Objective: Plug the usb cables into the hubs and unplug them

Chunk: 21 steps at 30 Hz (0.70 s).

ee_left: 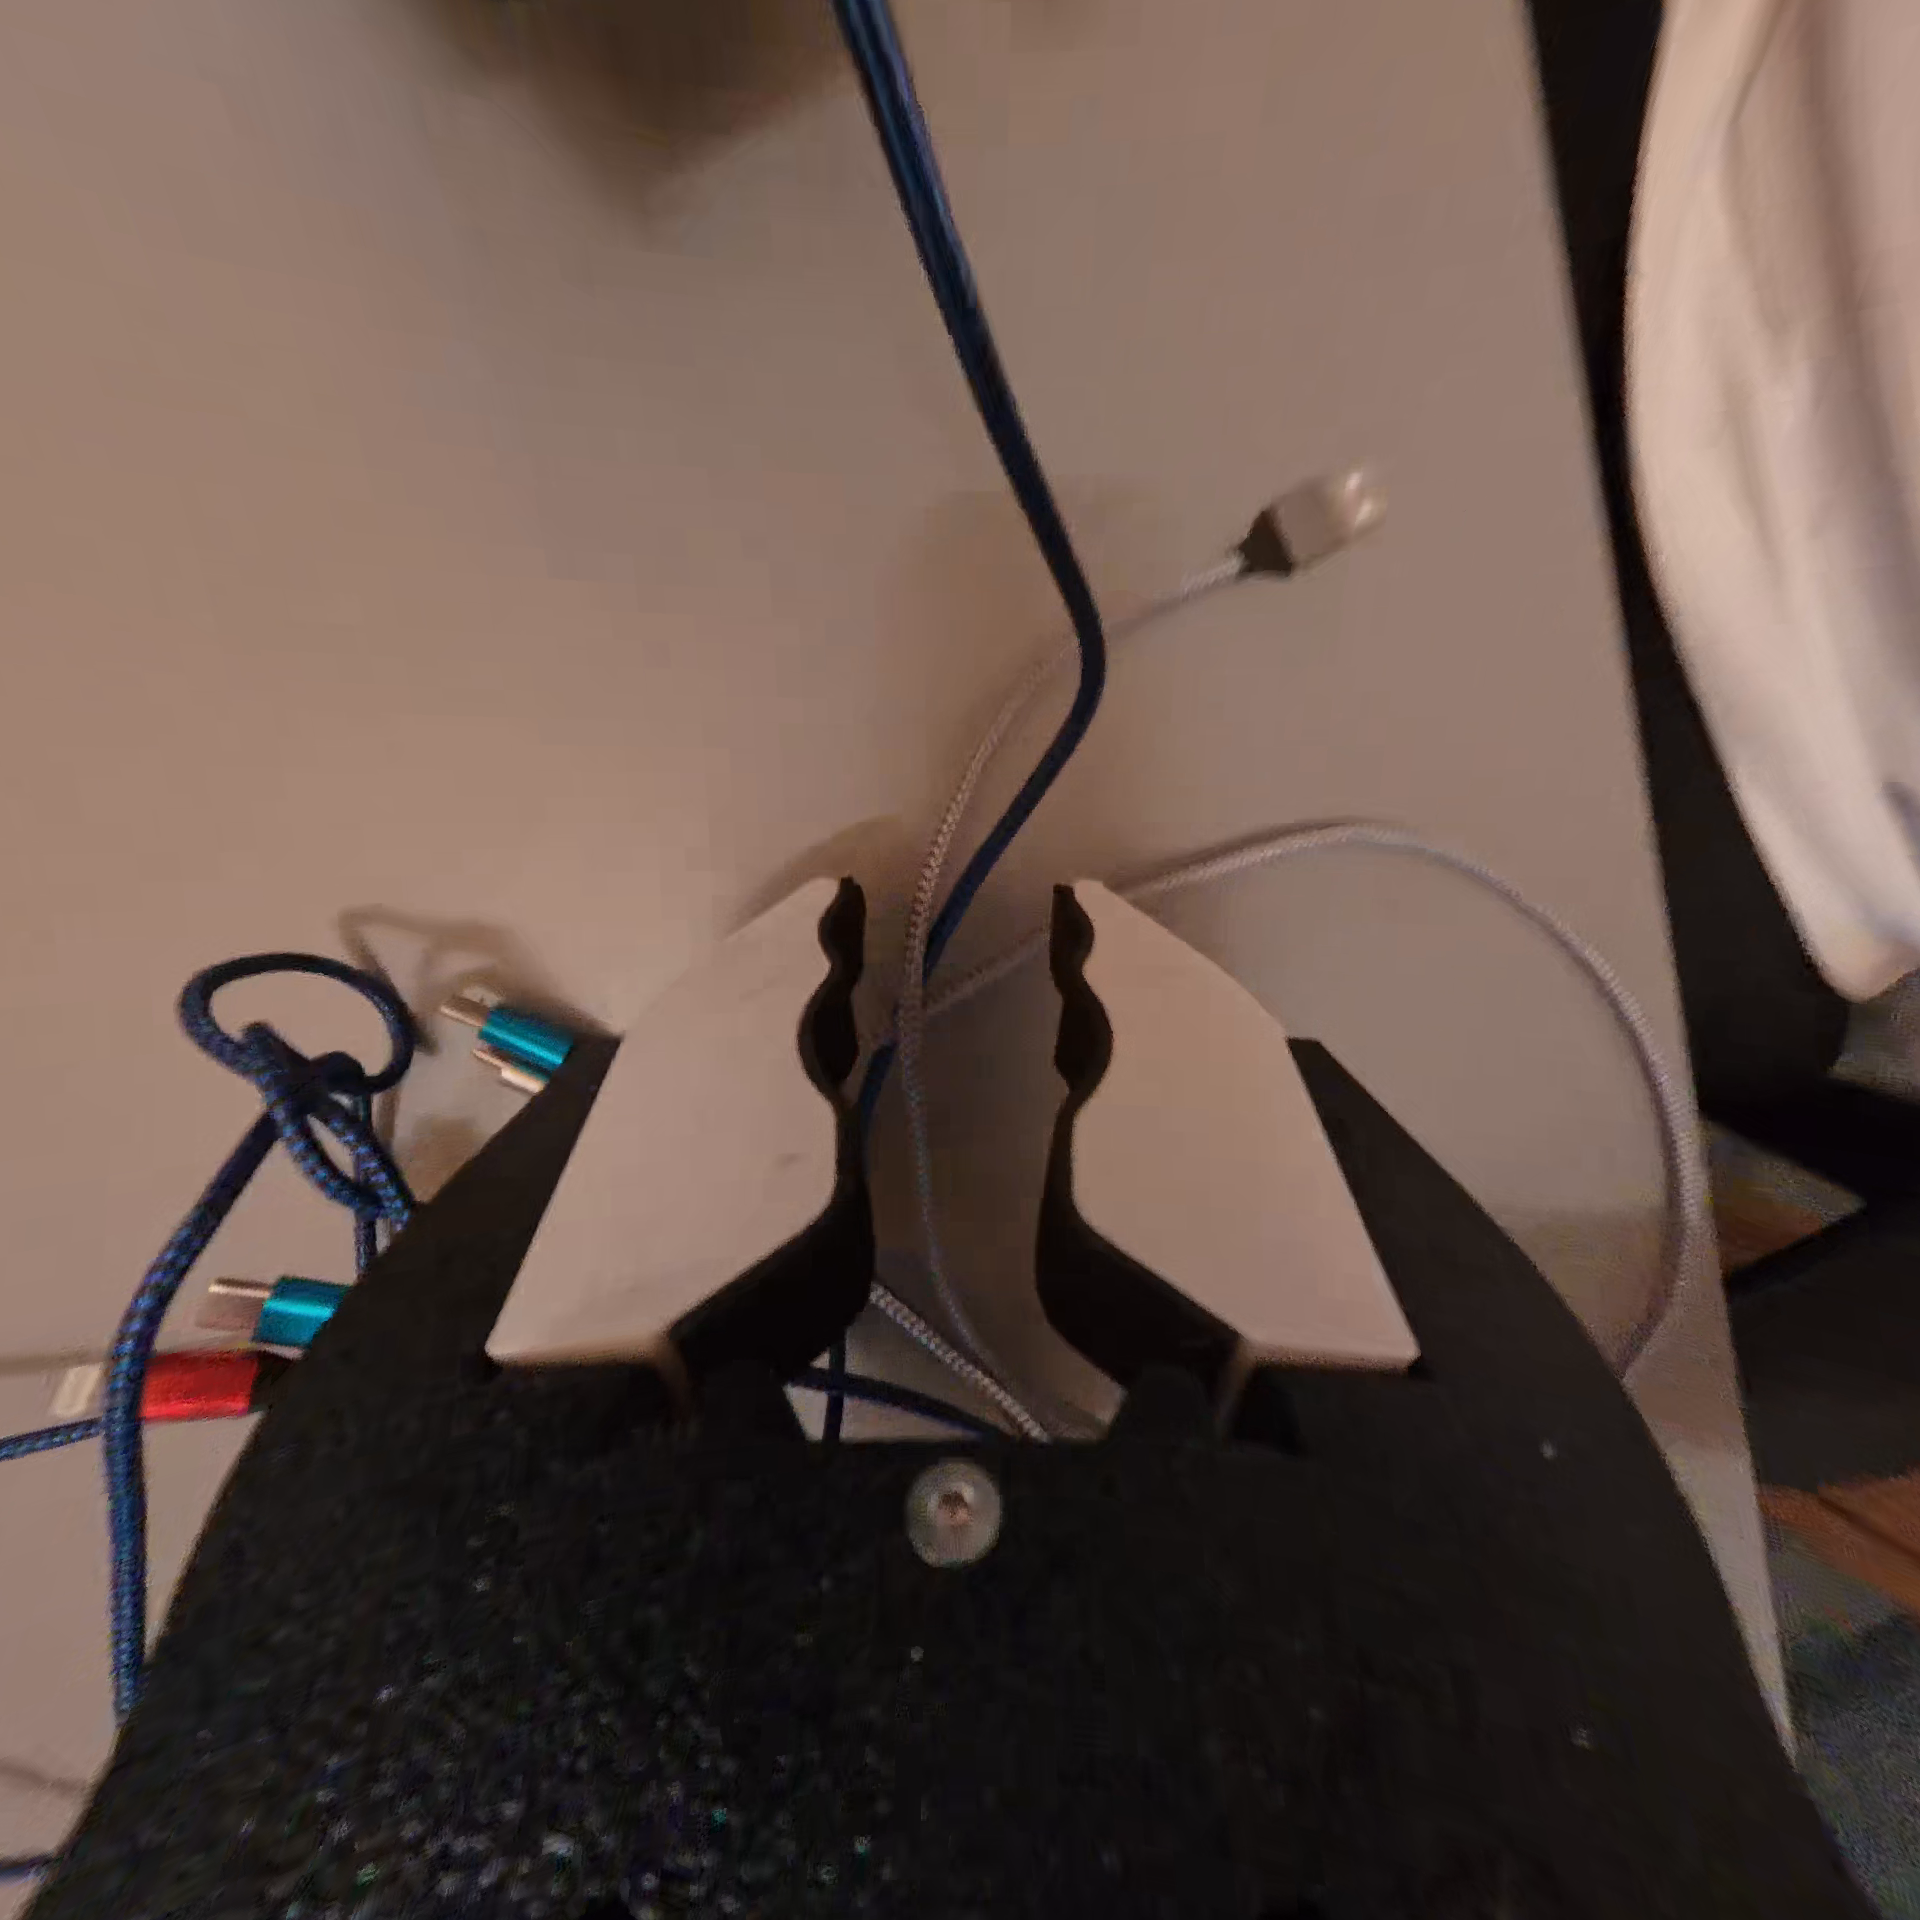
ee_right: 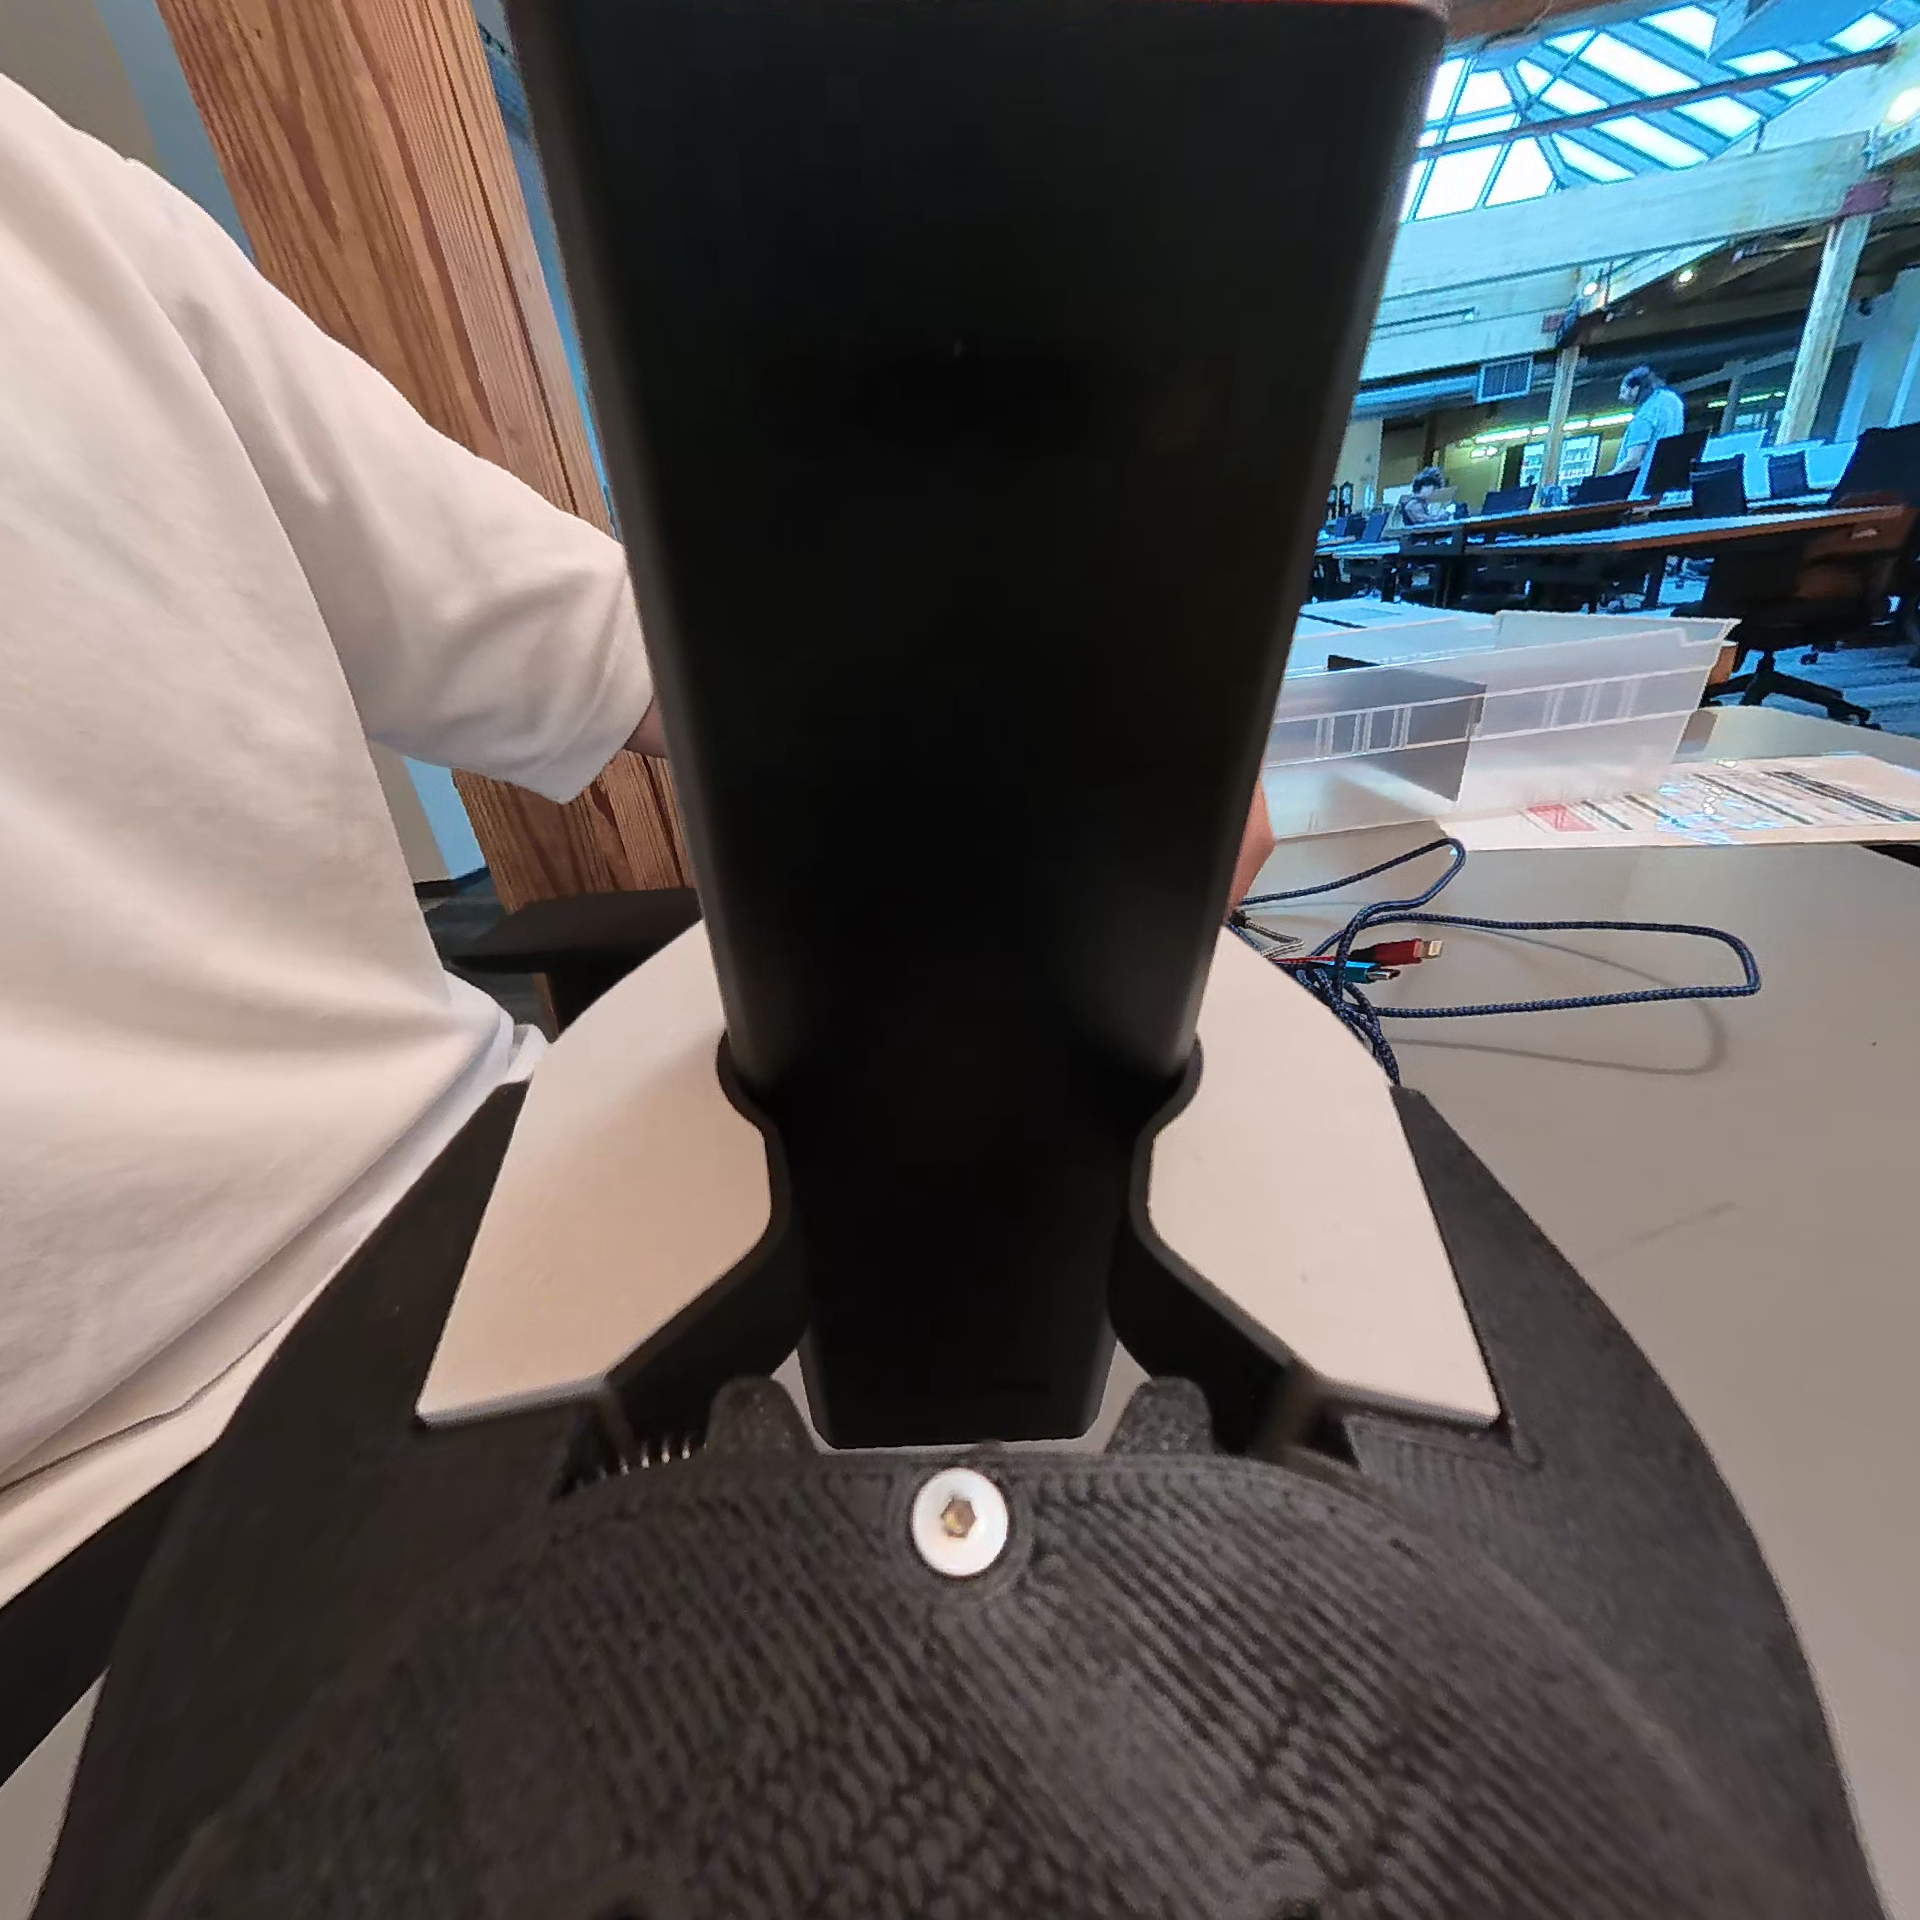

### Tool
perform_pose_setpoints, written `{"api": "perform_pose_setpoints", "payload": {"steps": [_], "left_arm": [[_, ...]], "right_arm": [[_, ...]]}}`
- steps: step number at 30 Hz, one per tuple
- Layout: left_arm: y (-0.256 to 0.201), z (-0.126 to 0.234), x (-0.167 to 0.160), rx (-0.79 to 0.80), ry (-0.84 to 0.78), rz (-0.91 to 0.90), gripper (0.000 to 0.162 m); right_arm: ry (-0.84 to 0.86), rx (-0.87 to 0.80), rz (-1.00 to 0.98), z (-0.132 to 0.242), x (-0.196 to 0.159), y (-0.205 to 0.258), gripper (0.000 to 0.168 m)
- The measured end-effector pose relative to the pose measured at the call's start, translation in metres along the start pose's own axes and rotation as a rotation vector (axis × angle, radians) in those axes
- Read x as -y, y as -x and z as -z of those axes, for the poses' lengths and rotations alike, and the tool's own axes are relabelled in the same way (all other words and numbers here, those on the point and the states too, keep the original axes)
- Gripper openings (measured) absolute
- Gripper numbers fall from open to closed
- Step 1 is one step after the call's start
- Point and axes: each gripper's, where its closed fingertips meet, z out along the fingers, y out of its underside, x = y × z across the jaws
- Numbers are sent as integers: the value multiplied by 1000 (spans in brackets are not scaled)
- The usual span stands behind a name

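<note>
Between your left gripper (ee_left: 956,904)'s part-open, empty jaws runs the blue cable (ee_left: 1049,727) lengthwise, while your right gripper (ee_right: 961,1070) clamps the upright hub (ee_right: 966,520).

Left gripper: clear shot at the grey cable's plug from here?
Probably yes. The left gripper is open, and bare table lies ahead of the grey plug. Only the dark blue cable hangs across the path.

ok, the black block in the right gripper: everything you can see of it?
The black block is a long, flat-sided slab with rounded edges, matte and smooth like plastic or metal, presumably the hub. No ports show on this face. A thin red edge shows at its far end. It runs lengthwise away from the camera, clamped between the fingers of the right gripper, whose notched pads press on both sides.
</note>
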Motion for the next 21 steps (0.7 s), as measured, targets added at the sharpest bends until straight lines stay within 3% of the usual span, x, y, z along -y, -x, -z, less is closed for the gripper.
{"api": "perform_pose_setpoints", "payload": {"steps": [3, 12, 19, 21], "left_arm": [[3, -6, -13, 21, 92, -26, 8], [16, 24, -22, 144, -39, 68, 6], [35, 51, -40, 309, -120, 239, 3], [47, 58, -45, 429, -97, 265, 3]], "right_arm": [[-2, 1, -7, 0, 0, 0, 73], [-15, -2, -12, 2, 2, -2, 73], [6, -7, -9, 0, -1, -2, 73], [3, -9, -11, 0, 0, -2, 73]]}}
